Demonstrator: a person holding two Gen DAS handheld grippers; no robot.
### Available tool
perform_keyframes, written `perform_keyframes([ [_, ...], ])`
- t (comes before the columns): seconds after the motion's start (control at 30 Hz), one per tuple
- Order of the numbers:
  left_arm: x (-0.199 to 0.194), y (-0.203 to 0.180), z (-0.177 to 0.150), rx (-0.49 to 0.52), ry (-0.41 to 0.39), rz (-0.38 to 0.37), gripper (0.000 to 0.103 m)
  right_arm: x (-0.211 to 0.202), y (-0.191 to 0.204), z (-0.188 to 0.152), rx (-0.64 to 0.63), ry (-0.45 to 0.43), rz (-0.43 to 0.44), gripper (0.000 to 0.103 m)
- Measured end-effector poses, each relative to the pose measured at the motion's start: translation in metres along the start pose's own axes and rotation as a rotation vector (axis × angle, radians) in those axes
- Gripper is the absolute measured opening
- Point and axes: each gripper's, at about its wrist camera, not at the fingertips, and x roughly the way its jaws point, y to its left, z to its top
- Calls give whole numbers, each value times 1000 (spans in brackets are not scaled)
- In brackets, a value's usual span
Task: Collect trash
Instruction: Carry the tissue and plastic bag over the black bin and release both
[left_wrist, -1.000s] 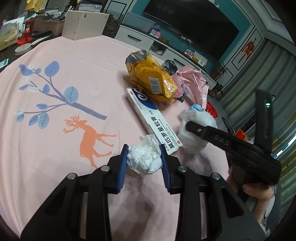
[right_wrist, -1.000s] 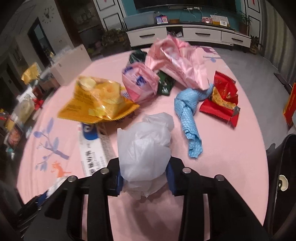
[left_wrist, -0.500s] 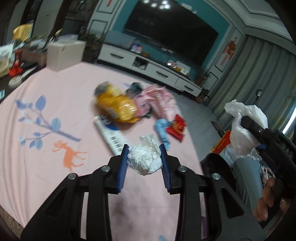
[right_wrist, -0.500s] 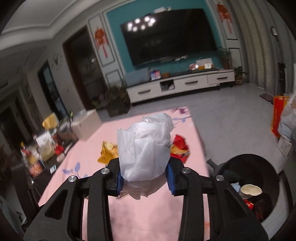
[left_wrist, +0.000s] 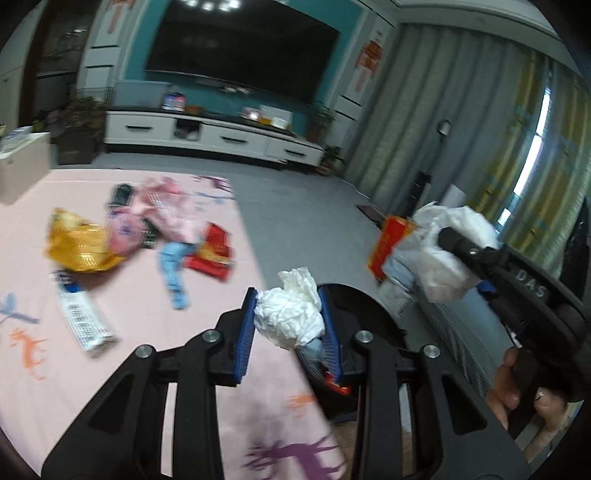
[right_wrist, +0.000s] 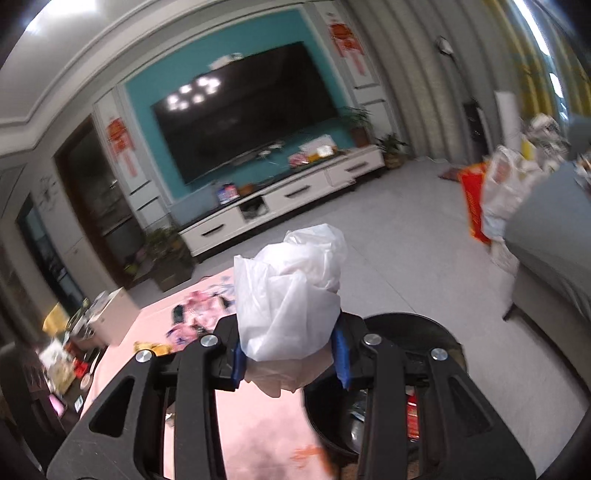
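Left claw clamped on crumpled tissue, frame centre. Right claw clamped on white plastic bag. Both poised near the black bin, lower right, presumably for dropping. Wrappers remain on the tabletop.

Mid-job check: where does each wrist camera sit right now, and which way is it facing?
Left wrist: on the left claw, looking past its crumpled tissue at the pink tablecloth, the black bin and the TV; the right claw and a hand show.
Right wrist: on the right claw, clamping a white plastic bag, facing the TV over the bin.
Shared: TV, bin, tablecloth, plastic bag.
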Motion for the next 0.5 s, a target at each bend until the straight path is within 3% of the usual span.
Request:
perform_keyframes([
  [0.3,84,-53,-12,41,188,-166,34,26,-75,-10,206,72,-130,39],
  [0.5,143,-69,-31,32,340,-215,34,54,-109,-23,309,162,-171,39],
])
